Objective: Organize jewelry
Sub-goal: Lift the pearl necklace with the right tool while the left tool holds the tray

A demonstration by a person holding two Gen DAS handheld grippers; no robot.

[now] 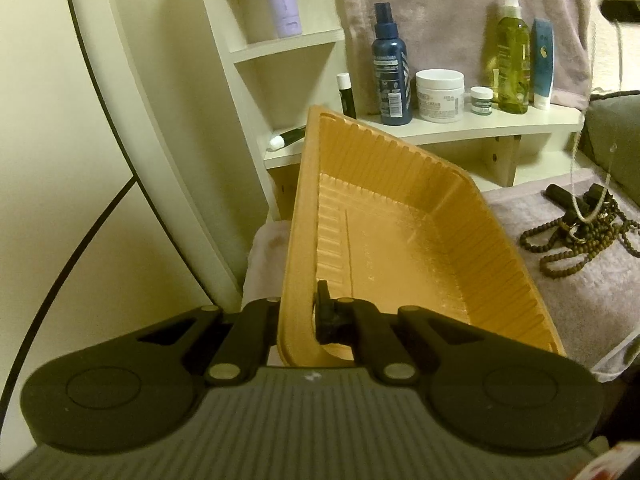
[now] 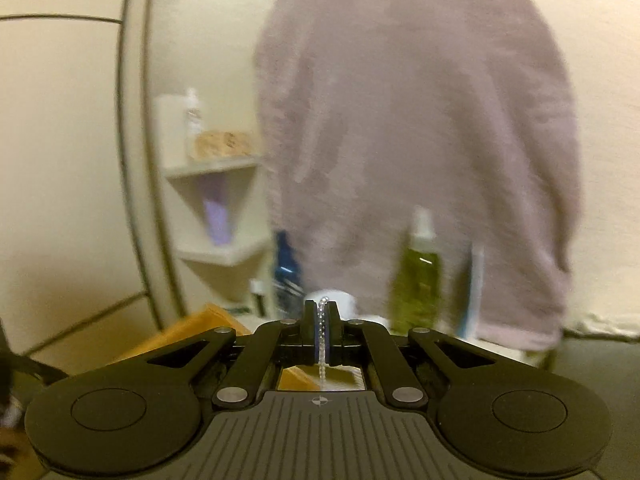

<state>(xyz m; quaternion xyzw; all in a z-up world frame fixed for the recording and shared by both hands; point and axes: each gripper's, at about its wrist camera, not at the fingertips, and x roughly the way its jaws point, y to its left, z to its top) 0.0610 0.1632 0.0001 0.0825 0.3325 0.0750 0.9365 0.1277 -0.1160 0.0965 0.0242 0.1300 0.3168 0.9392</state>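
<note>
My left gripper (image 1: 298, 312) is shut on the near left rim of an empty orange plastic tray (image 1: 400, 248), which sits tilted on a pale towel (image 1: 580, 300). A tangle of brown bead necklaces (image 1: 580, 236) lies on the towel to the right of the tray. A thin silver chain (image 1: 600, 184) hangs down onto that tangle from above. My right gripper (image 2: 322, 320) is shut on a thin silver chain (image 2: 322, 368), held up high; the chain hangs down between the pads. The tray's corner (image 2: 192, 332) shows low on the left in the right wrist view.
A white shelf (image 1: 472, 126) behind the tray holds a blue spray bottle (image 1: 390, 68), a white cream jar (image 1: 439, 96), a small jar, a green bottle (image 1: 512, 56) and a blue tube. A lilac towel (image 2: 420, 140) hangs on the wall. A corner shelf (image 1: 288, 44) stands at the left.
</note>
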